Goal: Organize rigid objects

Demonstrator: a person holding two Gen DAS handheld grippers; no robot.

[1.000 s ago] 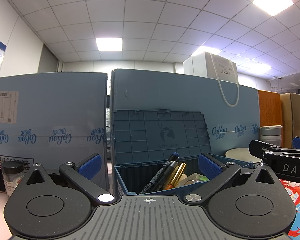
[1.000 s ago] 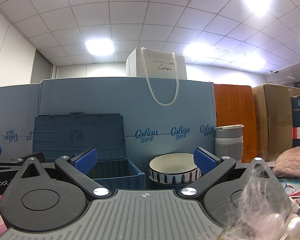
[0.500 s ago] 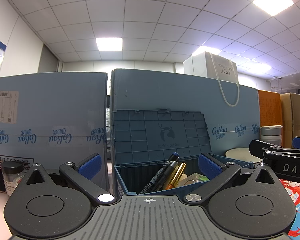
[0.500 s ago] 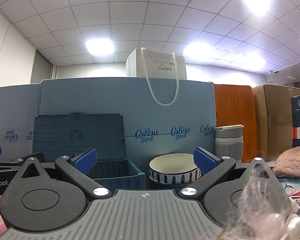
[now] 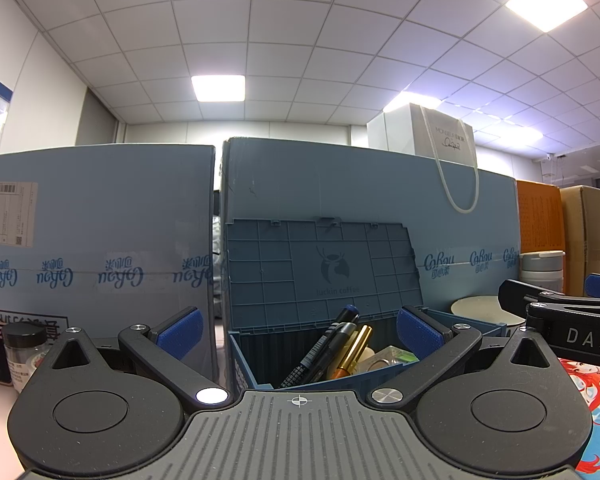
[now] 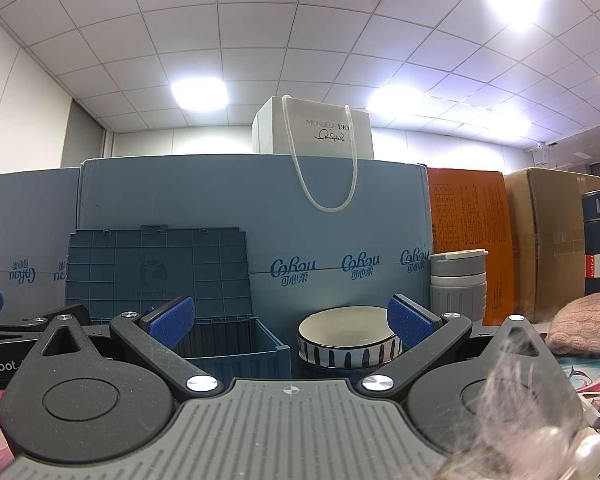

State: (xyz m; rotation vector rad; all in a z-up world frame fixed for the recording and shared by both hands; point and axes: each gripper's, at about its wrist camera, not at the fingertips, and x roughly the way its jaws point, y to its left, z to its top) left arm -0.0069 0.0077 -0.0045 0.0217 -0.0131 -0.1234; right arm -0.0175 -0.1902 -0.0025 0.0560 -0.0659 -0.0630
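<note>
On a cluttered office worktop, a small blue storage crate (image 5: 256, 364) stands directly ahead of the left tool (image 5: 298, 330), its ribbed lid (image 5: 320, 272) propped upright against a tall blue carton (image 5: 364, 208) behind. Inside the crate lean a black marker (image 5: 324, 348) and a gold-coloured pen (image 5: 354, 350), with paler items beneath that are too small to tell. The left tool's blue-padded fingers stand wide apart, holding nothing — the crate framed between them.

The right tool (image 6: 292, 318) is likewise spread and empty. Between its fingers sit the crate's near corner (image 6: 240, 354) and, just beside it to the right, a white bowl with dark stripes (image 6: 350, 340). A grey lidded cup (image 6: 458, 284) stands behind the bowl, near an orange box (image 6: 472, 236) and a brown cardboard box (image 6: 548, 240). A dark blue flask (image 6: 598, 244) rises at far right above a pink knitted cushion (image 6: 588, 322).

To the left in the left wrist view, a black-capped jar (image 5: 24, 348) stands before a second blue carton (image 5: 96, 232). A white gift bag (image 6: 312, 128) sits atop the cartons, its rope handle hanging over the front. The worktop carries a red-and-teal illustrated mat (image 6: 596, 372). Overhead — a grid of white ceiling tiles (image 6: 300, 20) with lit panel lights.
</note>
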